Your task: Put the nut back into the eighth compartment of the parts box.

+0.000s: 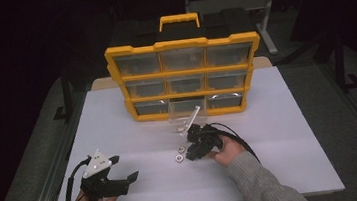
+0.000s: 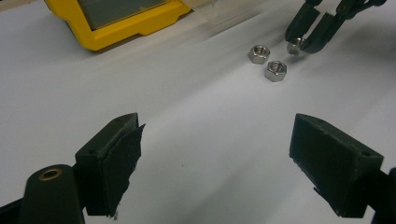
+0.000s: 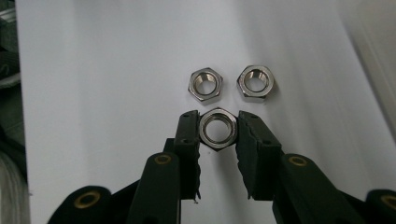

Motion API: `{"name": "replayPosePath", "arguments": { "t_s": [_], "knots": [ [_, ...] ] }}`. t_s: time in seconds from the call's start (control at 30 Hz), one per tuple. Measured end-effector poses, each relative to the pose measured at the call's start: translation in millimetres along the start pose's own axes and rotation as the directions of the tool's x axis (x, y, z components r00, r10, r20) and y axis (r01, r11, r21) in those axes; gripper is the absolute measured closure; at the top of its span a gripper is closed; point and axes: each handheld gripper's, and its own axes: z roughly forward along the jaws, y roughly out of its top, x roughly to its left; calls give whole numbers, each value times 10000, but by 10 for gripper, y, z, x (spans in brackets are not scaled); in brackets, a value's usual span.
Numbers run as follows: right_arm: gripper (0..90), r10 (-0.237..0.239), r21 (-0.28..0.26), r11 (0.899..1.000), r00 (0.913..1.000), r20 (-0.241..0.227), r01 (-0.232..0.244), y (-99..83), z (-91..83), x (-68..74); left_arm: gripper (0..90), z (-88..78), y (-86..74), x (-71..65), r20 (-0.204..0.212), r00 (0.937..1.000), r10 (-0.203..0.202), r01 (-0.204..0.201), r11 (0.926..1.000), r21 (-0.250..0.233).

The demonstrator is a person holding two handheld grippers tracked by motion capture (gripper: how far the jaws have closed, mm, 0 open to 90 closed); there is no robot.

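Three steel hex nuts are on the white table top. My right gripper is shut on one hex nut, with a pad pressed on each side of it, low over the table. The other two nuts lie side by side just beyond its tips. From the left gripper view, the right gripper holds that nut next to the loose pair. My left gripper rests at the front left, open, with nothing between its fingers.
A yellow parts organizer with clear drawers stands upright at the back of the table. One clear drawer is pulled out of its bottom row, just behind the right gripper. Bare white surface lies between the two hands.
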Motion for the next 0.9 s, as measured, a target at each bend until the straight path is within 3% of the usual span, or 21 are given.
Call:
{"name": "replayPosePath", "arguments": {
  "t_s": [0.47,0.73,0.9],
  "knots": [
    [693,-388,-419,9984,9992,-20,387,218,-407,-30,160,-8,-1,0,2,9999,-153,154,9998,-82],
    [693,-497,-592,9971,9987,-143,488,322,-578,-60,160,-18,1,8,-20,10000,-63,63,9999,-83],
    [693,-619,-818,9947,9981,53,622,426,-739,-92,160,-33,2,25,-32,9999,97,-97,9999,84]
  ]
}}
